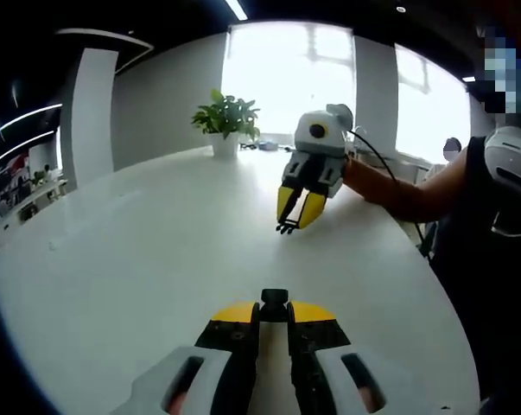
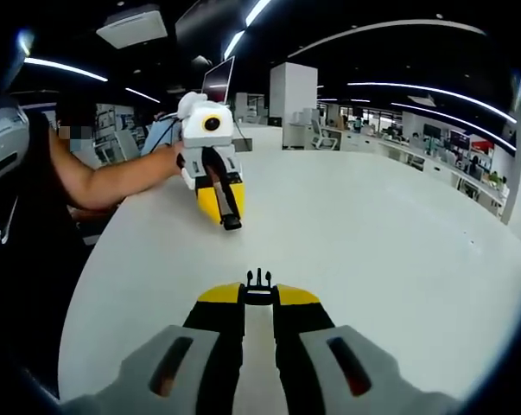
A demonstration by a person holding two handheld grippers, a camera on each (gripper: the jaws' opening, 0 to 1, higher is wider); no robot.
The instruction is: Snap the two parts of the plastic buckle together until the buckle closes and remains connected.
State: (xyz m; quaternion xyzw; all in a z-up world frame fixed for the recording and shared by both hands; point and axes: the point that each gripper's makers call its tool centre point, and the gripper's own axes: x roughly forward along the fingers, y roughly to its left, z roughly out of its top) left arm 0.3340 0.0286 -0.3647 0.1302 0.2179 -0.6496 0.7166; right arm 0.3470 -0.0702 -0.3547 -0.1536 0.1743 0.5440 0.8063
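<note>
Between my left gripper's (image 1: pixel 274 313) yellow-tipped jaws sits the black socket half of the buckle (image 1: pixel 274 300), and the jaws are shut on it. My right gripper (image 2: pixel 258 298) is shut on the pronged half (image 2: pixel 258 282), whose prongs point forward. Each gripper faces the other across the white table. In the left gripper view the right gripper (image 1: pixel 297 210) hangs tilted down with the pronged half (image 1: pixel 286 227) at its tip. The right gripper view shows the left gripper (image 2: pixel 223 207) with the socket half (image 2: pixel 231 222). A wide gap separates the two halves.
The white round table (image 1: pixel 139 259) spreads under both grippers. A potted plant (image 1: pixel 227 121) stands at its far edge. The person holding the grippers (image 1: pixel 493 225) stands at the table's side, with arms (image 2: pixel 113 181) reaching over it. Office desks (image 2: pixel 433 147) lie beyond.
</note>
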